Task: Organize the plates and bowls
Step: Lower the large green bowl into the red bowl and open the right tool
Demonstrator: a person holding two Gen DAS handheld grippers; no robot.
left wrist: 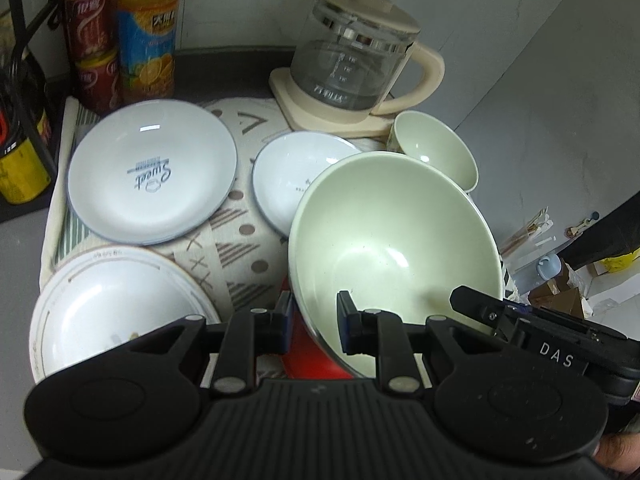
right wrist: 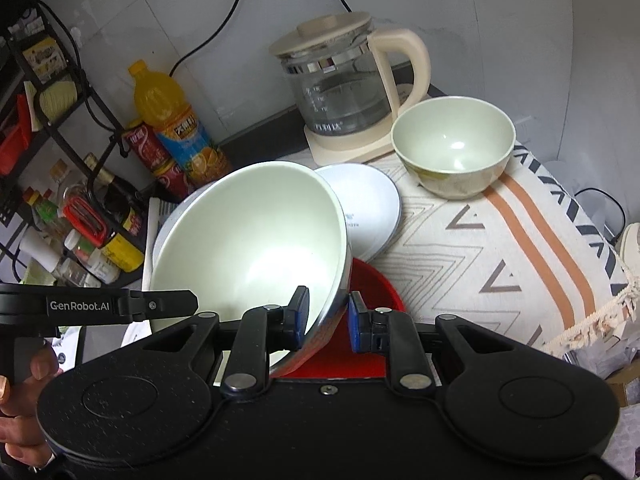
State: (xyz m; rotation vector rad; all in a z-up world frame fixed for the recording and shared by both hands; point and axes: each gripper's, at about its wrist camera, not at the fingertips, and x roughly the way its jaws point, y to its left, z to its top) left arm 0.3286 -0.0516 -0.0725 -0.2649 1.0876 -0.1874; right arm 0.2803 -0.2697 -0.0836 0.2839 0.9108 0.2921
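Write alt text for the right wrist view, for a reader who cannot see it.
The right gripper fingers straddle the rim of a large pale green bowl, tilted above a red plate on a patterned cloth. Behind sit a white plate, a small green bowl and a glass kettle.

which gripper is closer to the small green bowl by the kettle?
Right, judging from both views. The right gripper is at the big bowl's rim, the small green bowl ahead to its right. The left gripper sits further left, behind the big bowl.
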